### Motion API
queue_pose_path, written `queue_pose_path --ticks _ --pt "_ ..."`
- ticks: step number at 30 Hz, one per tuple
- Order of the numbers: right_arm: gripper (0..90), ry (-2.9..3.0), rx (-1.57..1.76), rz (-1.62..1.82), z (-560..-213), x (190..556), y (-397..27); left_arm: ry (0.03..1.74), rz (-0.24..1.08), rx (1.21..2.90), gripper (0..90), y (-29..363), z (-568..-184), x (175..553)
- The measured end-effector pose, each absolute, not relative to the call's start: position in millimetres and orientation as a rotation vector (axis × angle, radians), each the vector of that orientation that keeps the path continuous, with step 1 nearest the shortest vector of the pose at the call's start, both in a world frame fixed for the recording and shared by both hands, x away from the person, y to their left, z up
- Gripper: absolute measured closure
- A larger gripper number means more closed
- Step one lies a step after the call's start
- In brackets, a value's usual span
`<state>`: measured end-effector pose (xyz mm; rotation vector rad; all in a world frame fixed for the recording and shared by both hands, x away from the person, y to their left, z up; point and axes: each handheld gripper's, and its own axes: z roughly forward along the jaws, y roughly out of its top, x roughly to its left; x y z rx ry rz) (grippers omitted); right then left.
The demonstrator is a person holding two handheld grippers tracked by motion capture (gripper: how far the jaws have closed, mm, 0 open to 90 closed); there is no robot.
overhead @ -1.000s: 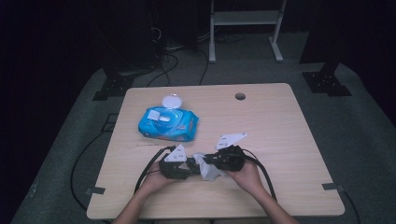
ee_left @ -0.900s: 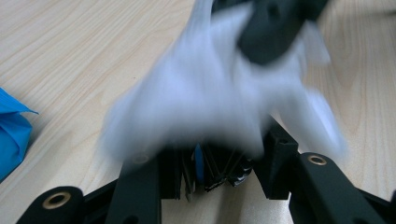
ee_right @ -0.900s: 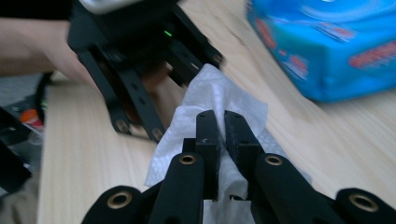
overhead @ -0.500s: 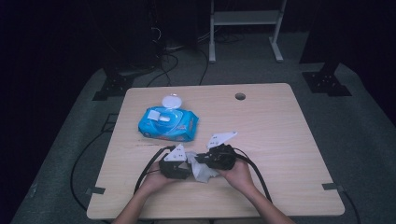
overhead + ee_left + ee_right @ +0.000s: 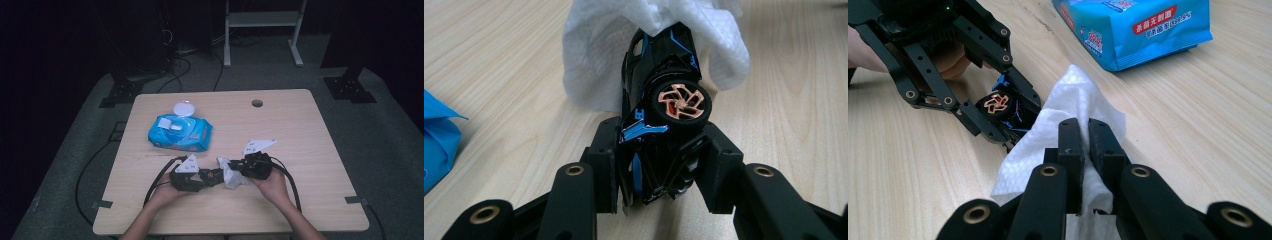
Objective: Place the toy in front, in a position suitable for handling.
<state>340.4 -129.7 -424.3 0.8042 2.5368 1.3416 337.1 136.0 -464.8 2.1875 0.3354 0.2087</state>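
We are midway through wiping the toy car with a wet wipe.

Our left gripper (image 5: 659, 165) pinches the toy car (image 5: 664, 105) just in front of the wipe pack (image 5: 180, 132); our right gripper (image 5: 1085, 145), jaws pressed on the wipe (image 5: 1068, 125), rubs its far end. The pack's lid (image 5: 183, 108) stands open, more wipes showing inside.

A light wooden table (image 5: 300, 150) stands on grey carpet, with a small round hole (image 5: 257, 103) near its far edge. A blue pack of wet wipes (image 5: 181, 133) lies on its left half, lid flipped open.
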Motion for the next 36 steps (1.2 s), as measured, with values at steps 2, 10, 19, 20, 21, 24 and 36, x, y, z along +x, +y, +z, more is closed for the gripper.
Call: queue_pose_path --ticks 2,10,19,20,21,24,36 --pt "84.5 2.541 0.767 1.369 -427 336 -121 0.334 0.216 2.191 57.9 136 -465 337" --pt "84.3 2.556 0.715 1.345 -426 335 -117 0.332 0.213 2.185 57.9 136 -465 337" --pt "84.2 2.539 0.751 1.358 -426 336 -123 0.332 0.213 2.181 57.6 136 -466 337" --pt "84.2 2.545 0.72 1.345 -427 334 -116 0.331 0.214 2.181 57.6 136 -466 337" --pt "84.2 2.545 0.72 1.345 -427 334 -116 0.331 0.214 2.181 57.5 136 -466 337" --pt "84.2 2.544 0.736 1.345 -426 337 -123 0.327 0.215 2.182 57.5 137 -466 337" --pt "84.2 2.541 0.749 1.37 -427 334 -121 0.337 0.208 2.219 57.1 133 -473 338"
